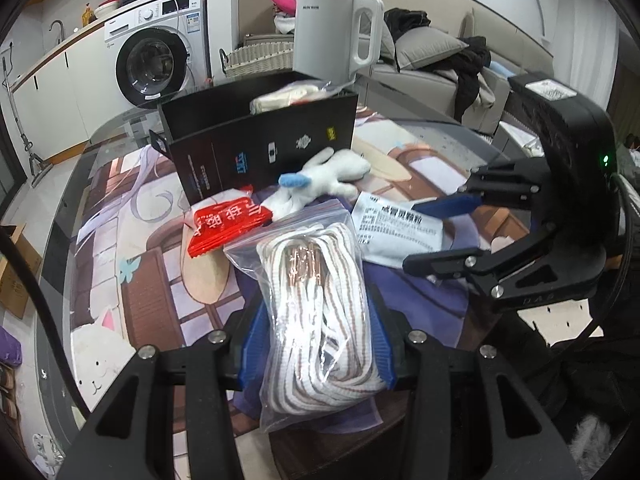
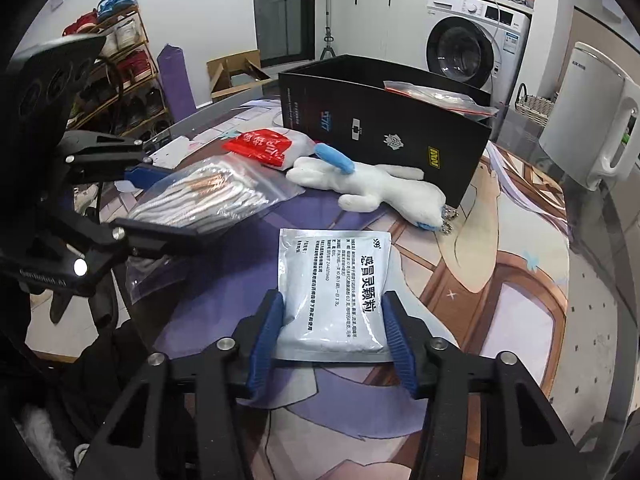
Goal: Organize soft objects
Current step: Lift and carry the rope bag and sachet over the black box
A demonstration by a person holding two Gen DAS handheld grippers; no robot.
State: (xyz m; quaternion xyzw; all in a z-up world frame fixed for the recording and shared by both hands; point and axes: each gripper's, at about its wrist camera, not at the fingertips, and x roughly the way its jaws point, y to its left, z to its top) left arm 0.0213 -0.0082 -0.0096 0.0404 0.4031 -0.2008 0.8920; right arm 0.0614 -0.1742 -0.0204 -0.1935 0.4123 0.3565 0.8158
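My left gripper (image 1: 318, 356) is shut on a clear zip bag of striped white cloth (image 1: 316, 312), its blue pads pressing both sides of the bag. In the right wrist view that bag (image 2: 208, 196) lies between the left gripper's (image 2: 176, 204) fingers. My right gripper (image 2: 332, 340) is shut on a white printed sachet (image 2: 332, 280) that lies flat on the patterned mat. A white plush toy (image 2: 384, 184) with blue parts and a red packet (image 2: 260, 146) lie in front of the open black box (image 2: 384, 120). A bagged item (image 2: 436, 98) sticks out of the box.
A white kettle (image 2: 592, 120) stands on the table right of the box. The round glass table's edge (image 1: 60, 216) curves along the left. Behind are a washing machine (image 1: 156, 60), a wicker basket (image 1: 260, 58) and a sofa (image 1: 432, 68). A shoe rack (image 2: 120, 76) stands by the wall.
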